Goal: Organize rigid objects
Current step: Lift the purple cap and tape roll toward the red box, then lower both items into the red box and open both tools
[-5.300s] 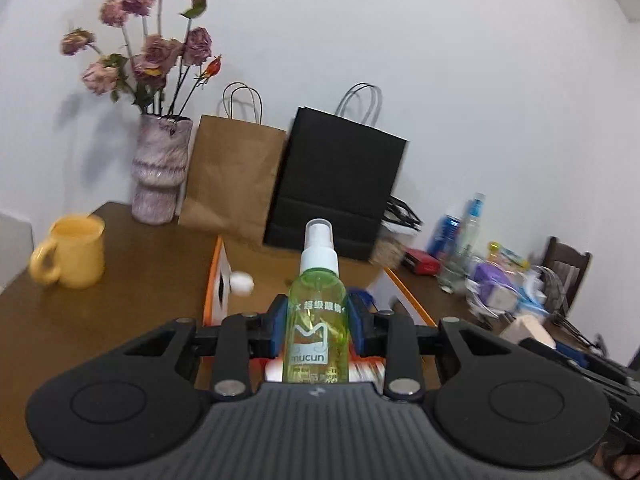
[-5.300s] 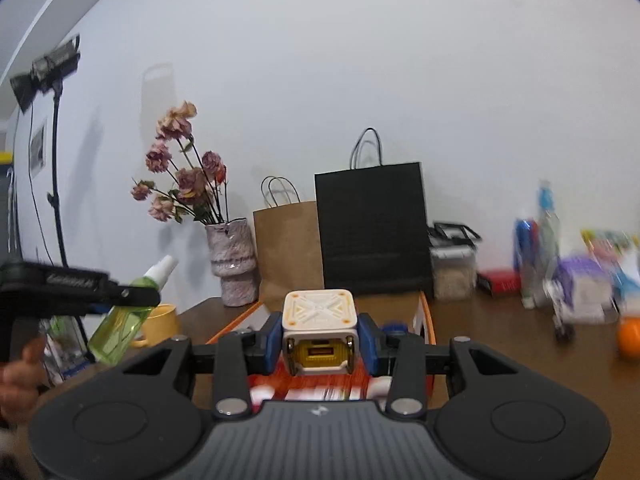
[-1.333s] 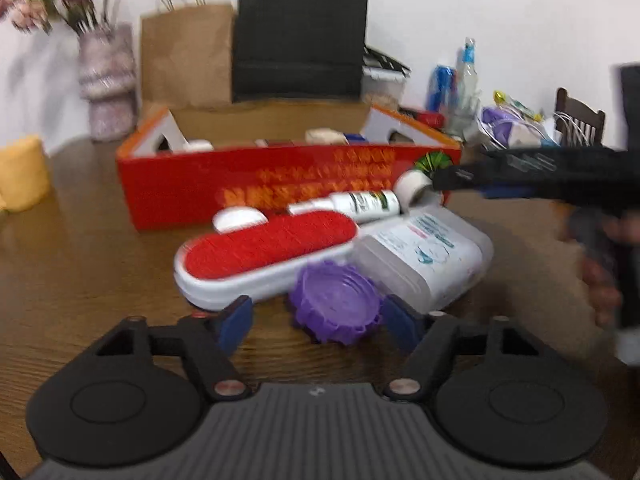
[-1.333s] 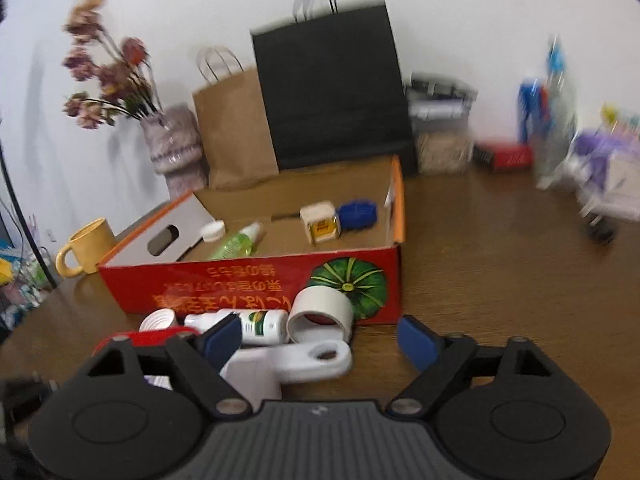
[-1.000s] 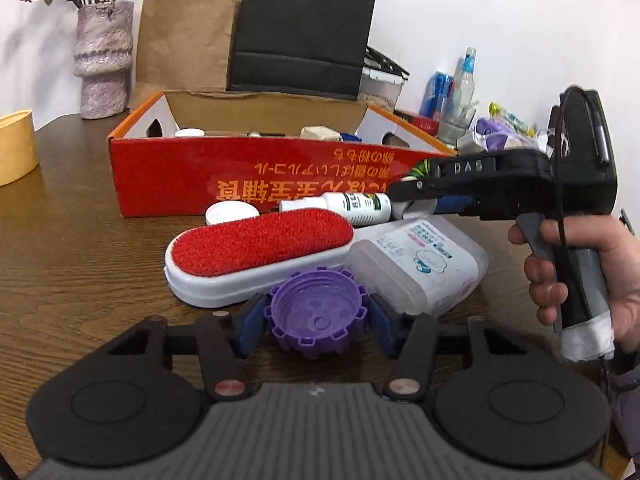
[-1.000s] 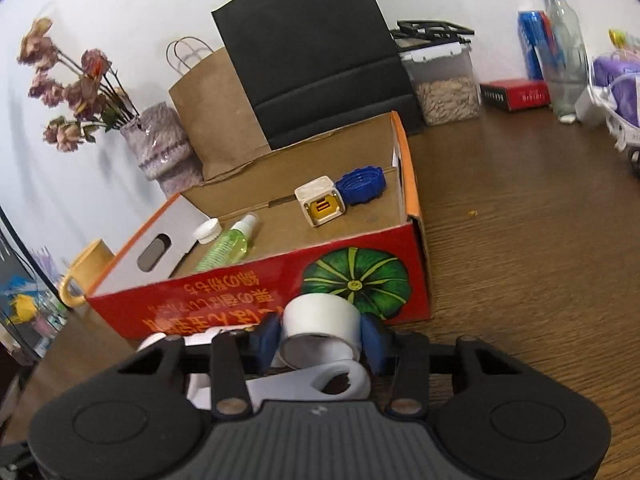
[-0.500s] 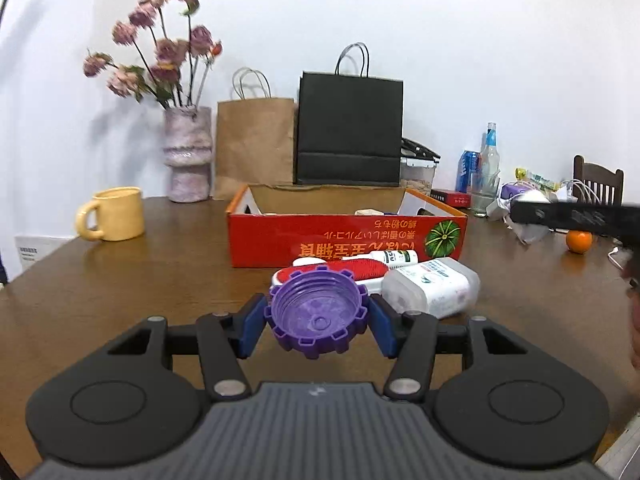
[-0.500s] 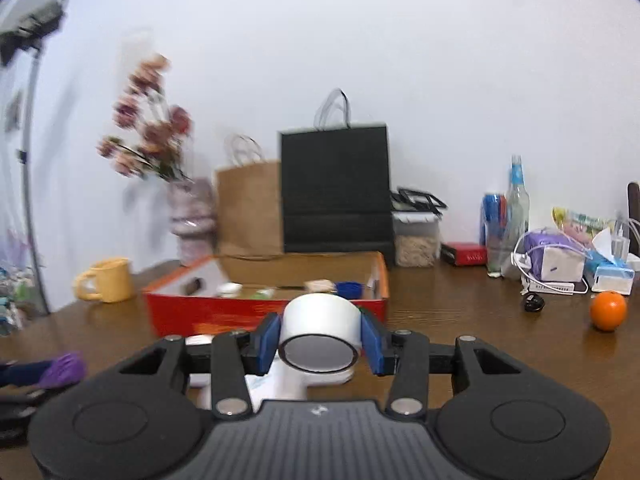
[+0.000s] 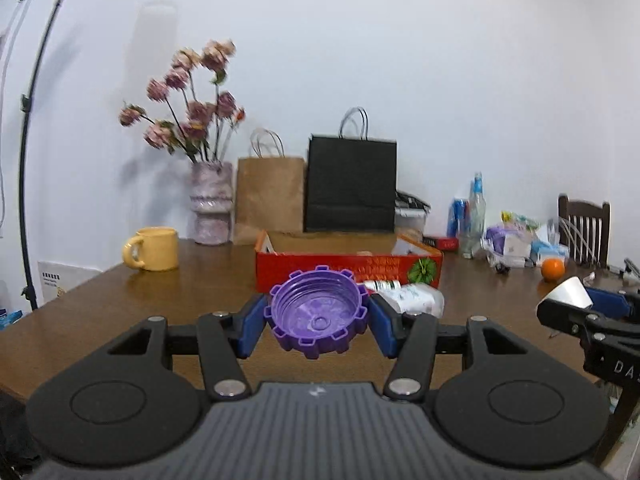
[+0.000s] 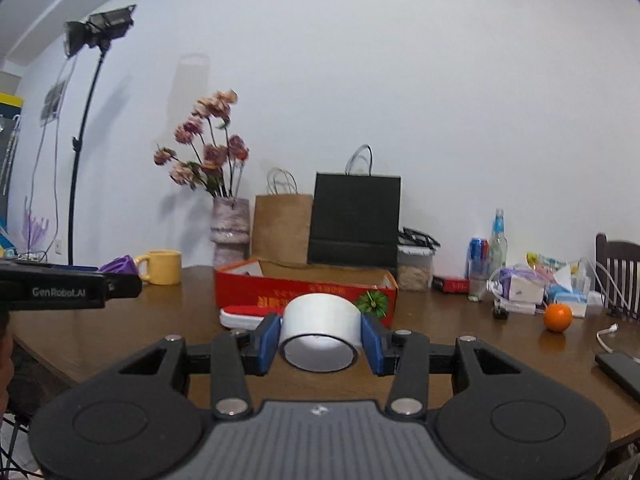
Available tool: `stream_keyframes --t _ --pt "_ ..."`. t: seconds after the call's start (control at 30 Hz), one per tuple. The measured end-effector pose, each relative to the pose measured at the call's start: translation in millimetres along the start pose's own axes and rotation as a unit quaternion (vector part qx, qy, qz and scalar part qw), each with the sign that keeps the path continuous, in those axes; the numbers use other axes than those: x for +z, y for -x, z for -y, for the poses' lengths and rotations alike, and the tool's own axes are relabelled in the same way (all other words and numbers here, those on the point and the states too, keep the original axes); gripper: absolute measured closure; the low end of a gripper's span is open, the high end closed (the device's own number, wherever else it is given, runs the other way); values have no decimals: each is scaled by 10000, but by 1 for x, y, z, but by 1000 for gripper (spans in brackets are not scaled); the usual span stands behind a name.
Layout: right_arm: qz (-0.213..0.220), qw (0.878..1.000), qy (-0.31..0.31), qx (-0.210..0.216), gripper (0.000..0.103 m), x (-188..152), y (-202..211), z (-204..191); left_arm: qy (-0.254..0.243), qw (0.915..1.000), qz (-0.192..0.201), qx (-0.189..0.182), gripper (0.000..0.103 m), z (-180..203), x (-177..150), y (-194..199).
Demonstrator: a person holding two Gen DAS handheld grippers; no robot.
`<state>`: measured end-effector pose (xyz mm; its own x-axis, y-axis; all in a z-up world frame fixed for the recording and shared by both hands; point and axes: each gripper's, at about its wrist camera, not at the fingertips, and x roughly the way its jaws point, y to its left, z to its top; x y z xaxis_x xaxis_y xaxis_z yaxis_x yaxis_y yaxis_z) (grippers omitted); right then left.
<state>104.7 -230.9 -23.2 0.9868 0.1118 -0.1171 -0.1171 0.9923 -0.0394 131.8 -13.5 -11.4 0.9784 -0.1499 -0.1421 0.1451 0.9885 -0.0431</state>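
- The left gripper [image 9: 318, 322] has its fingers closed against the toothed rim of one purple cap [image 9: 318, 316], held open side up above the bench [image 9: 100, 304], with the red box [image 9: 348, 270] at 12 o'clock beyond it.
- The right gripper [image 10: 320, 338] has its fingers pressed on the two flat ends of one white tape roll [image 10: 319, 330], core facing the camera, also held clear of the bench.
- Both look light and stiff. The cap's teeth should resist slipping. The roll's smooth sides may slide, so the flat ends are the safer hold.
- Loose items in front of the box: one red lint brush [image 10: 248, 314], one small white bottle [image 9: 382, 285], one clear plastic pack [image 9: 418, 300].
- Box contents cannot be counted from this low angle.
- One yellow mug [image 9: 154, 249] stands at 10 o'clock, well apart.
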Motion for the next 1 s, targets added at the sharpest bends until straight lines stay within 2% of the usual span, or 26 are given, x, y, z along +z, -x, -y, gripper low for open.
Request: stream_keyframes --t 0.1,0.27,0.47,0.57,0.7,0.83,0.9,1.0 --pt "83 10000 25 45 60 5 3 -4 124 9998 137 26 47 -4 2 8" --pt "3 9999 -99 -36 60 3 -1 -4 243 9997 51 86 47 -8 4 3" --pt "-205 9994 -281 -39 60 -1 -25 5 325 9994 -39 86 47 -12 6 -20" --pt "-303 9991 -295 -48 60 8 -50 11 272 9996 -11 105 47 -12 15 -43" --pt "-208 9997 -134 19 60 39 -91 16 48 9995 293 116 47 -13 46 -83" --pt "37 9994 -220 263 60 87 -150 29 -235 9972 671 213 47 -15 89 -132" --pt "98 9990 -260 354 60 111 -187 36 -210 9953 944 89 47 -19 108 -159" --pt "156 9986 -340 381 60 139 -237 45 -131 9954 952 -11 47 -23 131 -203"
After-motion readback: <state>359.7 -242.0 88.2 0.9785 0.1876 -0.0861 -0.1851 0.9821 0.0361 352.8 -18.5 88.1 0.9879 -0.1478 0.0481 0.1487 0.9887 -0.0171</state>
